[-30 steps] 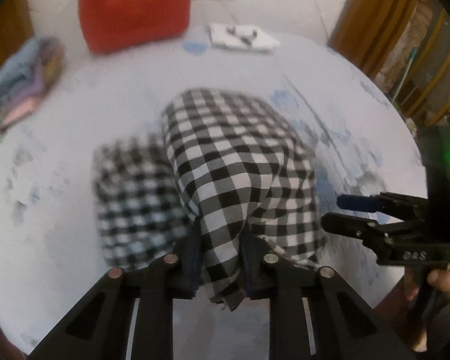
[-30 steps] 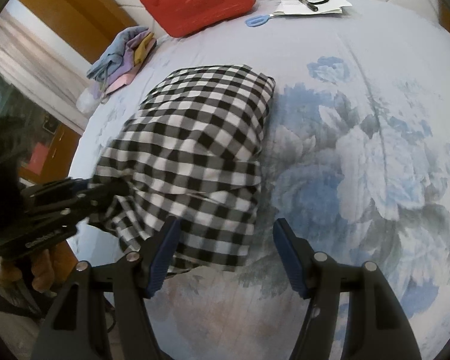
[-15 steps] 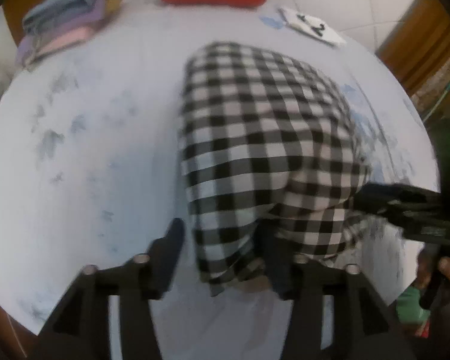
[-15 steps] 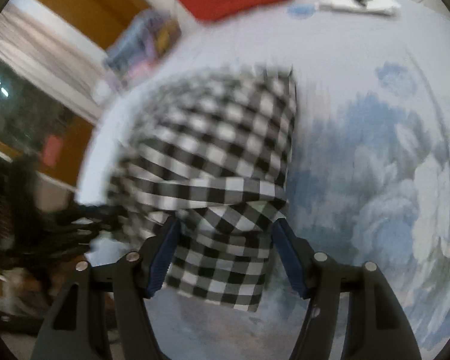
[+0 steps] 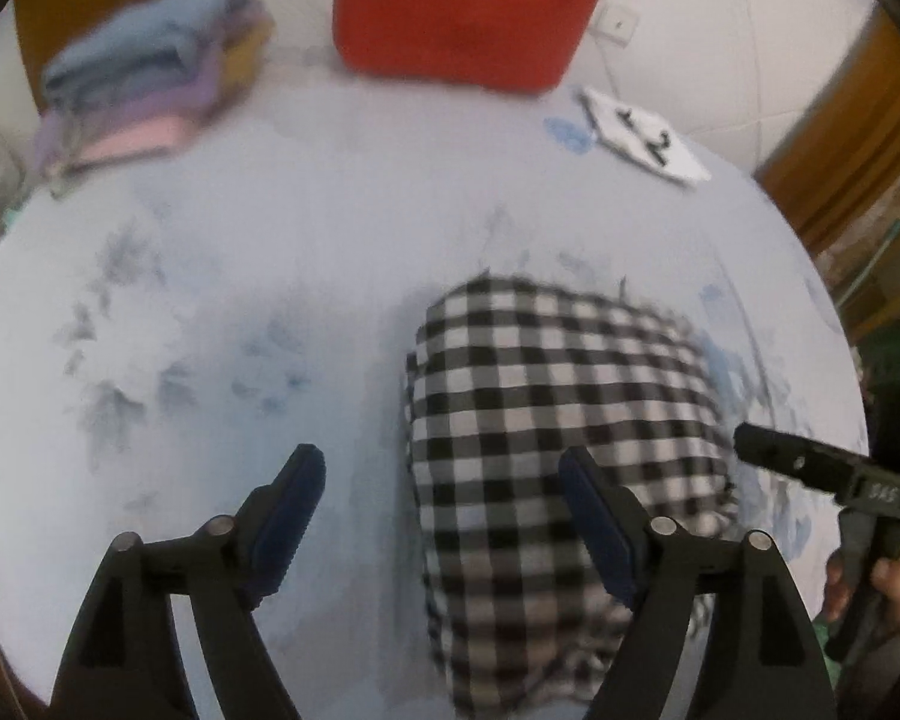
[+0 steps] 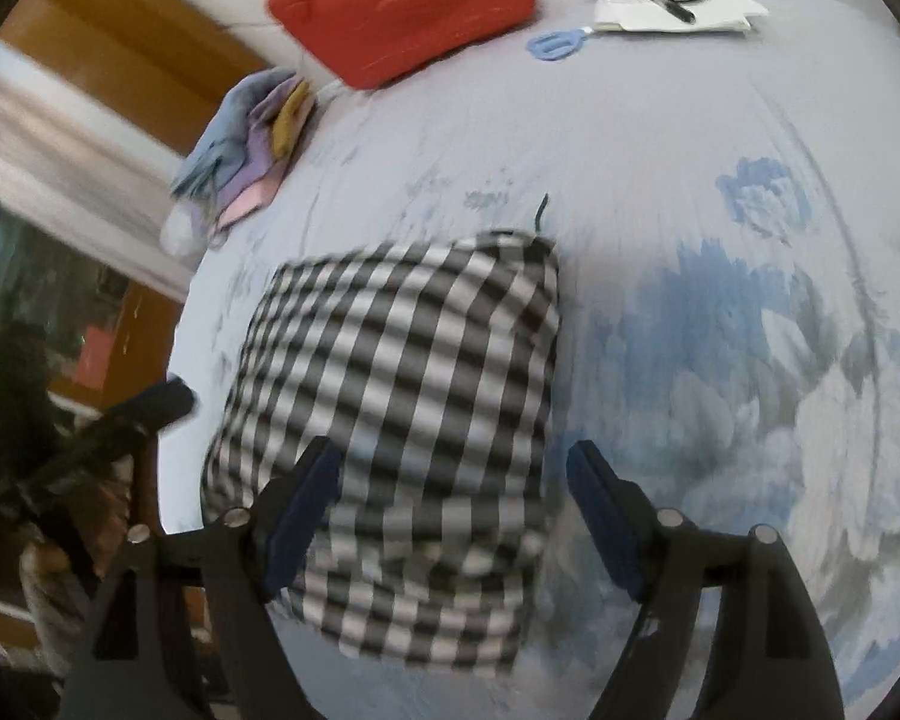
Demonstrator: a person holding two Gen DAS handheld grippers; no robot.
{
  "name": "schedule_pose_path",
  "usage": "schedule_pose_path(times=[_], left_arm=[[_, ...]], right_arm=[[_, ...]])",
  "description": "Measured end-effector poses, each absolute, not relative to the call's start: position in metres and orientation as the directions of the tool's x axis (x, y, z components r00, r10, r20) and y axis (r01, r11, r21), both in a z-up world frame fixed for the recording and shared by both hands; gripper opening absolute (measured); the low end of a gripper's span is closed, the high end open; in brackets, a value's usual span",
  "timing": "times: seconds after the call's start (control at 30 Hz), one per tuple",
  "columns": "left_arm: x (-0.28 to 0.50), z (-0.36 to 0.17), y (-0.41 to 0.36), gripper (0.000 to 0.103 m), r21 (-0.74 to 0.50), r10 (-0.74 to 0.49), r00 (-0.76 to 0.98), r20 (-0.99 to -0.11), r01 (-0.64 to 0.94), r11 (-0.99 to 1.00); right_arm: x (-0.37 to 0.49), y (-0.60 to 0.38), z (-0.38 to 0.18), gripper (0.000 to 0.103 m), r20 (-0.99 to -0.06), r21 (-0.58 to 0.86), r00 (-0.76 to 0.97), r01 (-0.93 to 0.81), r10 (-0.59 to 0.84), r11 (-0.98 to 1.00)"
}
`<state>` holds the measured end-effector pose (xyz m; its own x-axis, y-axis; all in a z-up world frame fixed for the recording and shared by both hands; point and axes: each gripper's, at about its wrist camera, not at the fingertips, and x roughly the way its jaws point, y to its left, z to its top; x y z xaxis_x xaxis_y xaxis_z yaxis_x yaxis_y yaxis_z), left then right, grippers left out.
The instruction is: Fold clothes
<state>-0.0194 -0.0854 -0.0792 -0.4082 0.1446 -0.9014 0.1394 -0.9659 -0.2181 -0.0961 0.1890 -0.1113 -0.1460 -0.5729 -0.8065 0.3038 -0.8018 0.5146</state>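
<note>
both claws, left claw (image 5: 441, 516) and right claw (image 6: 453, 504), hover wide open and empty over the folded checked garment (image 6: 402, 420) on the bed (image 6: 720, 180), likely ready for stacking.

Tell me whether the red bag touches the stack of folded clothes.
Apart. The left wrist view shows a strip of bare sheet between the red bag and the stack; the right wrist view shows that gap too.

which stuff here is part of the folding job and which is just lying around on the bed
Part of the job:
checked garment
left tool, open
right tool, open
stack of folded clothes

Just lying about:
red bag
white papers
blue scissors
floral bedsheet
</note>
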Motion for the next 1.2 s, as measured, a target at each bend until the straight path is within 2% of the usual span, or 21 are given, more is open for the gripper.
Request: schedule_pose_path(times=[0.07, 0.1, 0.13, 0.17, 0.33, 0.4, 0.43, 0.47, 0.5, 0.53, 0.8, 0.83, 0.87, 0.9, 0.93, 0.97, 1.1, 1.13, 1.17, 1.2], left_arm=[[-0.02, -0.1, -0.084, 0.025, -0.209, 0.151, -0.346, -0.926, 0.136, -0.968], [-0.019, -0.109, -0.084, 0.018, -0.19, 0.138, -0.321, -0.937, 0.138, -0.972], [-0.018, -0.118, -0.085, 0.016, -0.16, 0.111, -0.299, -0.948, 0.144, -0.977], [-0.018, -0.127, -0.086, 0.016, -0.129, 0.084, -0.277, -0.957, 0.149, -0.98], [-0.015, -0.131, -0.086, 0.018, -0.078, 0.039, -0.273, -0.961, 0.135, -0.988], [-0.012, -0.119, -0.091, 0.028, -0.107, 0.059, -0.296, -0.953, 0.149, -0.983], [-0.01, -0.111, -0.094, 0.047, -0.126, 0.071, -0.319, -0.945, 0.156, -0.98], [-0.009, -0.105, -0.096, 0.073, -0.136, 0.075, -0.344, -0.936, 0.159, -0.978], [-0.009, -0.099, -0.098, 0.084, -0.141, 0.072, -0.372, -0.925, 0.161, -0.977], [-0.01, -0.093, -0.098, 0.089, -0.139, 0.065, -0.397, -0.916, 0.162, -0.977], [-0.019, -0.113, -0.084, 0.088, -0.121, 0.059, -0.342, -0.938, 0.162, -0.979], [-0.019, -0.117, -0.085, 0.077, -0.124, 0.063, -0.335, -0.94, 0.166, -0.978], [-0.018, -0.122, -0.086, 0.06, -0.134, 0.073, -0.324, -0.943, 0.17, -0.976], [-0.018, -0.124, -0.086, 0.053, -0.148, 0.088, -0.313, -0.946, 0.171, -0.974], [-0.019, -0.126, -0.085, 0.044, -0.162, 0.105, -0.305, -0.947, 0.171, -0.972], [-0.019, -0.126, -0.083, 0.04, -0.167, 0.111, -0.301, -0.947, 0.167, -0.972], [-0.01, -0.109, -0.077, 0.041, -0.154, 0.103, -0.336, -0.936, 0.129, -0.98], [-0.004, -0.102, -0.076, 0.048, -0.159, 0.108, -0.346, -0.932, 0.122, -0.98], [0.004, -0.095, -0.075, 0.061, -0.164, 0.115, -0.359, -0.926, 0.111, -0.98], [0.013, -0.089, -0.075, 0.067, -0.166, 0.118, -0.375, -0.919, 0.1, -0.981]], right_arm=[[-0.099, 0.183, -0.119, 0.079, -0.811, 0.516, -0.123, 0.31, -0.572, -0.799], [-0.098, 0.175, -0.122, 0.071, -0.817, 0.507, -0.104, 0.337, -0.567, -0.793], [-0.094, 0.165, -0.126, 0.059, -0.839, 0.471, -0.09, 0.374, -0.537, -0.799], [-0.09, 0.154, -0.13, 0.04, -0.862, 0.429, -0.079, 0.413, -0.5, -0.804], [-0.089, 0.141, -0.134, 0.039, -0.901, 0.333, -0.098, 0.465, -0.422, -0.82], [-0.09, 0.144, -0.126, 0.049, -0.892, 0.325, -0.137, 0.468, -0.43, -0.822], [-0.091, 0.147, -0.121, 0.054, -0.887, 0.317, -0.164, 0.464, -0.432, -0.827], [-0.095, 0.151, -0.117, 0.065, -0.878, 0.318, -0.191, 0.45, -0.438, -0.834], [-0.102, 0.153, -0.115, 0.078, -0.872, 0.33, -0.203, 0.43, -0.446, -0.84], [-0.11, 0.155, -0.115, 0.082, -0.866, 0.343, -0.212, 0.409, -0.454, -0.845], [-0.137, 0.132, -0.14, 0.083, -0.874, 0.36, -0.176, 0.393, -0.453, -0.846], [-0.137, 0.128, -0.143, 0.083, -0.878, 0.35, -0.174, 0.403, -0.447, -0.846], [-0.136, 0.127, -0.145, 0.08, -0.885, 0.331, -0.176, 0.411, -0.43, -0.849], [-0.134, 0.126, -0.147, 0.067, -0.894, 0.309, -0.179, 0.419, -0.411, -0.854], [-0.132, 0.125, -0.149, 0.064, -0.901, 0.287, -0.182, 0.427, -0.393, -0.857], [-0.132, 0.124, -0.15, 0.062, -0.904, 0.279, -0.186, 0.43, -0.386, -0.859], [-0.129, 0.131, -0.142, 0.065, -0.891, 0.299, -0.199, 0.418, -0.407, -0.858], [-0.125, 0.136, -0.136, 0.068, -0.884, 0.306, -0.211, 0.412, -0.416, -0.858], [-0.119, 0.14, -0.13, 0.077, -0.878, 0.314, -0.218, 0.408, -0.425, -0.857], [-0.112, 0.146, -0.123, 0.081, -0.869, 0.331, -0.221, 0.408, -0.443, -0.851]])
